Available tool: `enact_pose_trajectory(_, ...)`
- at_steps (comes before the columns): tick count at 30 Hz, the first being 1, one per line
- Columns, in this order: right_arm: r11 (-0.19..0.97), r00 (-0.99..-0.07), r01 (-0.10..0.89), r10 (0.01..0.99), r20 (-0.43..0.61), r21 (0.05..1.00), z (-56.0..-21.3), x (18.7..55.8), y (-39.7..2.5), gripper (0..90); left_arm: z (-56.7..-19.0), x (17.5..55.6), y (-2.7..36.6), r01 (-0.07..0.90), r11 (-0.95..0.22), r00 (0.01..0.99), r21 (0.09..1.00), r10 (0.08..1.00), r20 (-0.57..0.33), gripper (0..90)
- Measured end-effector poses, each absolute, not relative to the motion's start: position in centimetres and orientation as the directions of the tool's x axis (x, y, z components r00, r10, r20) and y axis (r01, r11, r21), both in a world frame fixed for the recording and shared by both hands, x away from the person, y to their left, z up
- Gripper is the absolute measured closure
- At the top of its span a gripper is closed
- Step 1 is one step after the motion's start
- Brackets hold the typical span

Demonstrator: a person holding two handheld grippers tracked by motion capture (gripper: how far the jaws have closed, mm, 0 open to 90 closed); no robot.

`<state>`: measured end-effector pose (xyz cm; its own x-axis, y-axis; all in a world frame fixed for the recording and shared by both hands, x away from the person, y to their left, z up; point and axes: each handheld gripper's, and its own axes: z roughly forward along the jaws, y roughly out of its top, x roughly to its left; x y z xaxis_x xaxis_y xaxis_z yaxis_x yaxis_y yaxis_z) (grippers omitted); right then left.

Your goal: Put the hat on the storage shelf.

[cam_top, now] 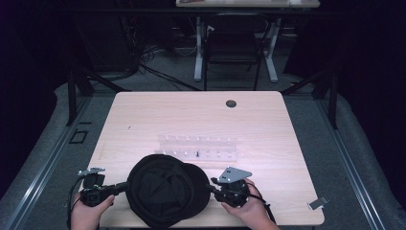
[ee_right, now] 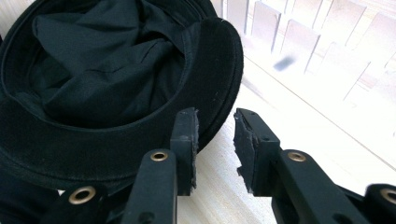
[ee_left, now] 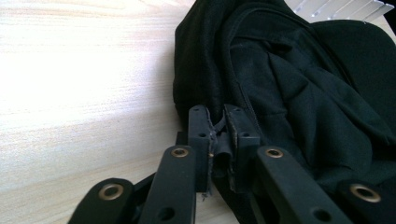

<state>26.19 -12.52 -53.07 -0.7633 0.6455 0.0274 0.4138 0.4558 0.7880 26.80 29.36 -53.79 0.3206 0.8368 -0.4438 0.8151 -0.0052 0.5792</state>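
A black brimmed hat [cam_top: 165, 189] lies crown down, its inside facing up, near the front edge of the wooden table [cam_top: 268, 124]. At the hat's left edge my left gripper [cam_top: 125, 186] is held by a hand. In the left gripper view the hat [ee_left: 289, 84] has a fold of its edge pinched in my left gripper [ee_left: 219, 126], which is shut on it. My right gripper [cam_top: 210, 188] sits at the hat's right side. In the right gripper view my right gripper [ee_right: 215, 126] is open, the brim of the hat [ee_right: 107, 70] just beside its left jaw and bare table in the gap.
A clear plastic rack [cam_top: 198, 146] with a small dark item [cam_top: 197, 154] lies just behind the hat. A round cable hole [cam_top: 231, 103] is at the table's far side. A small pale object [cam_top: 318, 202] rests at the front right corner. A chair [cam_top: 233, 48] stands beyond the table.
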Motion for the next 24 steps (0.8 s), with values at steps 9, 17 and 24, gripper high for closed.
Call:
enact_pose_trajectory(9, 0.445, -0.765, 0.406, 0.644, 0.030, 0.798, -52.7, 25.9, -12.5, 68.1, -52.8, 27.9, 29.3, 0.837, -0.041, 0.311, 0.546, 0.856, -0.413, 72.1)
enact_pose_trajectory(17, 0.447, -0.771, 0.404, 0.636, 0.035, 0.798, -52.5, 25.5, -12.9, 68.2, -51.3, 30.0, 29.7, 0.878, -0.086, 0.300, 0.470, 0.865, -0.402, 66.7)
enact_pose_trajectory(24, 0.451, -0.771, 0.403, 0.636, 0.030, 0.796, -52.6, 25.3, -13.0, 69.0, -51.2, 30.9, 29.7, 0.901, -0.111, 0.295, 0.420, 0.865, -0.405, 64.2)
